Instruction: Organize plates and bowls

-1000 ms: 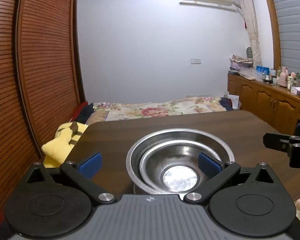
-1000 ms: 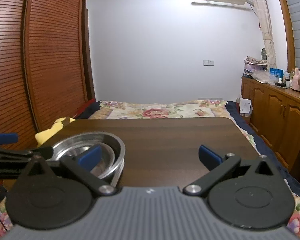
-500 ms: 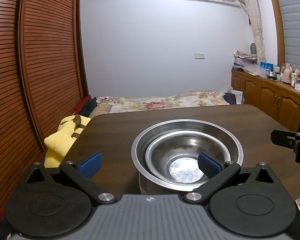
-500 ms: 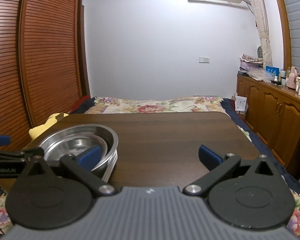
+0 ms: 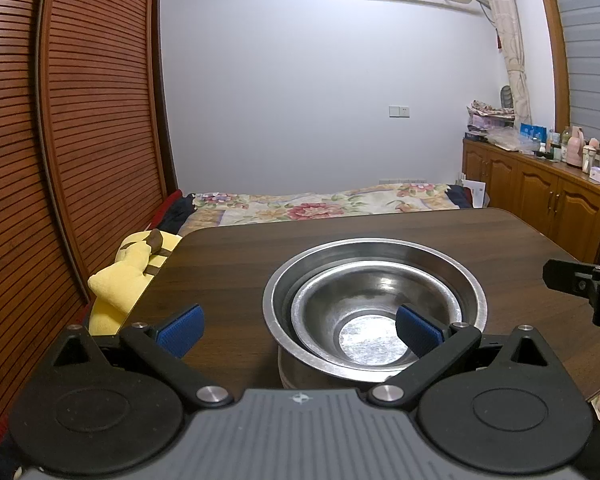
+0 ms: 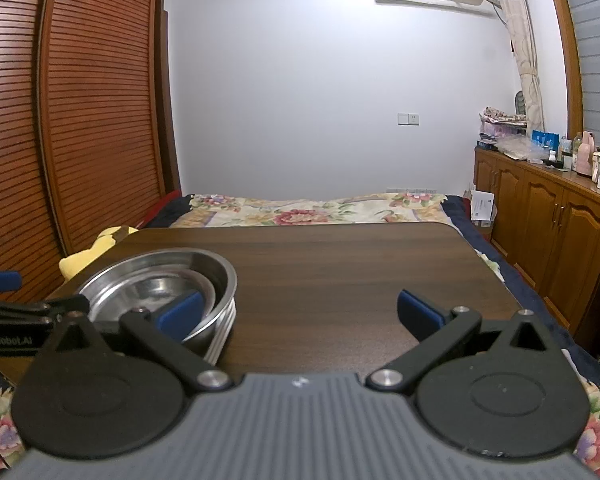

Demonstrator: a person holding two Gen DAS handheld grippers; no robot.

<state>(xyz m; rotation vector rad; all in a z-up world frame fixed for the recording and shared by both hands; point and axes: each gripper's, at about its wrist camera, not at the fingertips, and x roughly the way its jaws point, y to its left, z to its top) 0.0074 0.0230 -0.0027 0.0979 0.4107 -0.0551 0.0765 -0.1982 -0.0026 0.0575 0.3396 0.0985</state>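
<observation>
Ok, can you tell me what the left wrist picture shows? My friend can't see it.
A stack of shiny metal bowls sits on a dark wooden table, right in front of the left gripper, whose blue-tipped jaws are wide open. Behind the table are a flowery bed and a yellow plush toy.

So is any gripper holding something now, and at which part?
Nothing is held. The left gripper and right gripper are both open; the nested bowls sit on the table.
</observation>
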